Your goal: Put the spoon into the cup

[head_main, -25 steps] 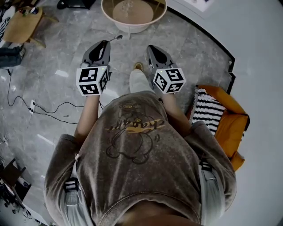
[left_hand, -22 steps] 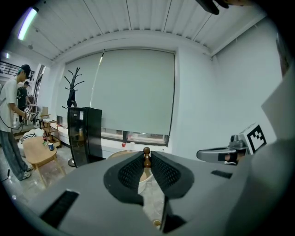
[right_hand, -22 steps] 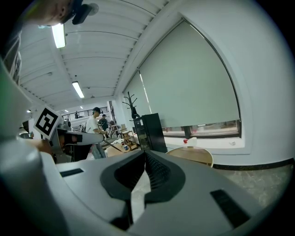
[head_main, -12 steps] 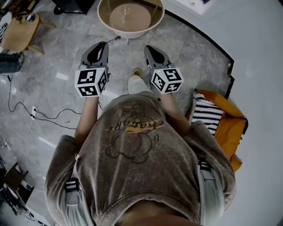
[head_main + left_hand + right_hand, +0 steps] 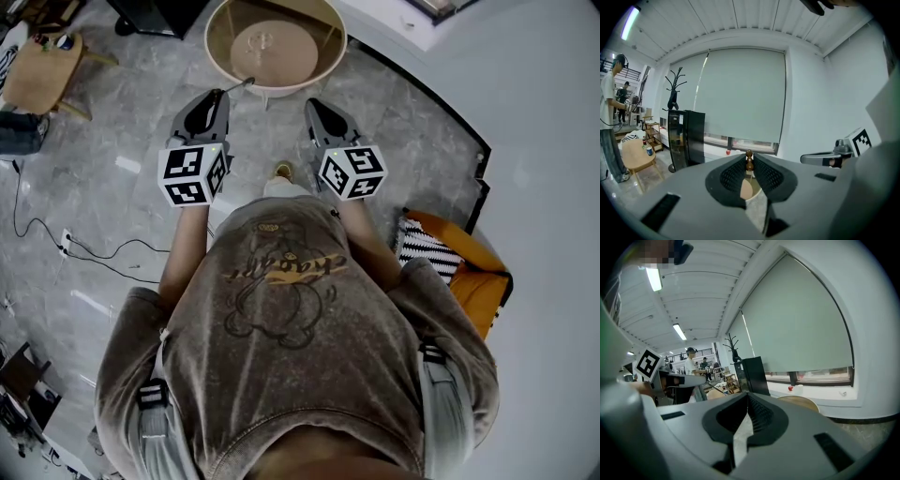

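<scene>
My left gripper is shut on a spoon whose thin handle sticks out past the fingertips toward the round beige table. In the left gripper view the spoon's brown beaded end stands pinched between the dark pads, and the table shows through the gap below. My right gripper is level with the left, shut and empty; its jaw tips meet, with the table beyond them. A small pale thing sits on the tabletop; I cannot tell whether it is the cup.
An orange chair with a striped cushion stands at the right by the curved wall. A wooden stool and floor cables lie at the left. A black cabinet and a coat stand are ahead, with people at the far left.
The person has walked forward, so the round table has come closer to both grippers. The spoon's tip now reaches the table's rim. Both grips are unchanged.
</scene>
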Demonstrator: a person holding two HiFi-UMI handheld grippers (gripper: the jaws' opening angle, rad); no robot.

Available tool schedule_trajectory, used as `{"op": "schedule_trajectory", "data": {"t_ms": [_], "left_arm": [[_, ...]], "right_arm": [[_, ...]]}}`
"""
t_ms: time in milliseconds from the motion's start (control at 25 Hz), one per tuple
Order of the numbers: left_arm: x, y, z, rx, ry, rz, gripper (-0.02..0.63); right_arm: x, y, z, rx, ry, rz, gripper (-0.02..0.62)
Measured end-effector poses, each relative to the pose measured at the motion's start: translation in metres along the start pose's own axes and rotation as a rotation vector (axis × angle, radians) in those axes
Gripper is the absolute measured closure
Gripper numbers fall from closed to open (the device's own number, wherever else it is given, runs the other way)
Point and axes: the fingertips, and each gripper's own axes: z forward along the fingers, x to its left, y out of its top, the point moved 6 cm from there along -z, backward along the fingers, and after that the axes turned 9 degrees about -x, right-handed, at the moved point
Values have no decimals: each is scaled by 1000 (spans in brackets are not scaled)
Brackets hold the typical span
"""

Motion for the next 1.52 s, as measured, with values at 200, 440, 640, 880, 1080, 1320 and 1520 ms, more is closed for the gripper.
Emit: {"op": "schedule_trajectory", "data": {"t_ms": [200,440,640,880,1080,1320,1520], "left_arm": [[-6,1,25,-5,23,-7,548],[-2,0,48,-3,62,-20,548],[-1,4,66,-9,88,-24,548],[6,9,80,-11,105,-25,548],[17,9,95,-8,108,-28,548],[27,9,118,-3,90,-28,548],[36,8,136,2,79,-47,548]], "right_arm": [[-28,5,15,13,22,-4,575],[-45,10,36,24,63,-8,575],[-61,15,52,25,94,-10,575],[-70,19,71,30,115,-5,575],[-72,14,85,50,121,4,575],[-86,11,104,52,102,14,575],[-95,10,118,55,85,21,575]]}}
